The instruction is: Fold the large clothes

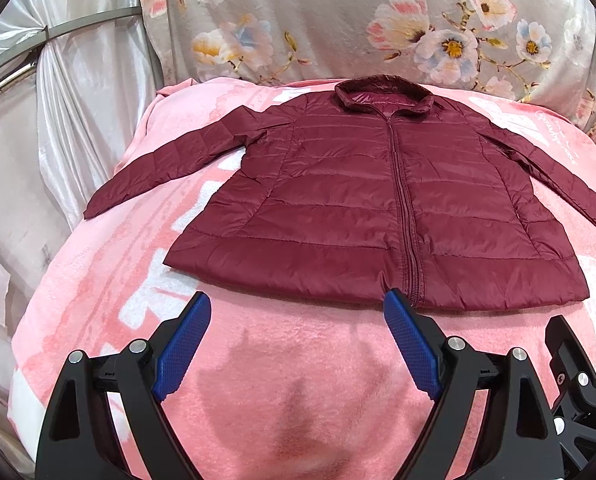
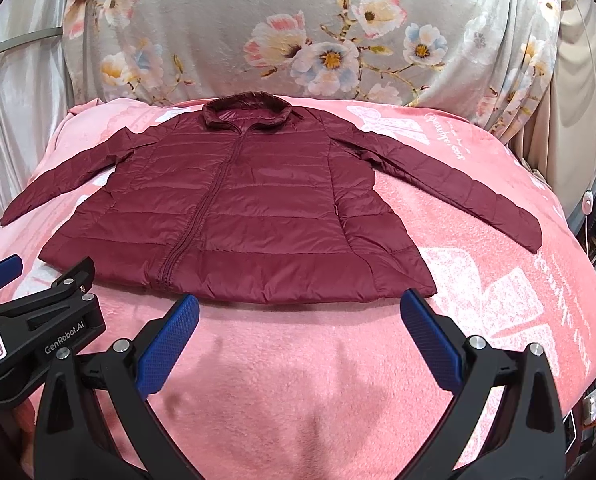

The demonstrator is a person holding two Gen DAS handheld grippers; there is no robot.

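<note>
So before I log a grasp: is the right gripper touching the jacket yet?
Apart. The right wrist view shows the right gripper open, pink blanket visible between its fingertips and the jacket hem.

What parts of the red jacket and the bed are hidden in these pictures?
- Jacket right cuff: cut off by the edge in the left wrist view; the right wrist view shows it.
- Jacket's back and inside: hidden, it lies front-up and zipped on the pink blanket.
- White writing on the blanket: too small and warped to read in both views.
- Under the blanket: covered.
- Left claw and right claw: open, their handles out of view.
</note>
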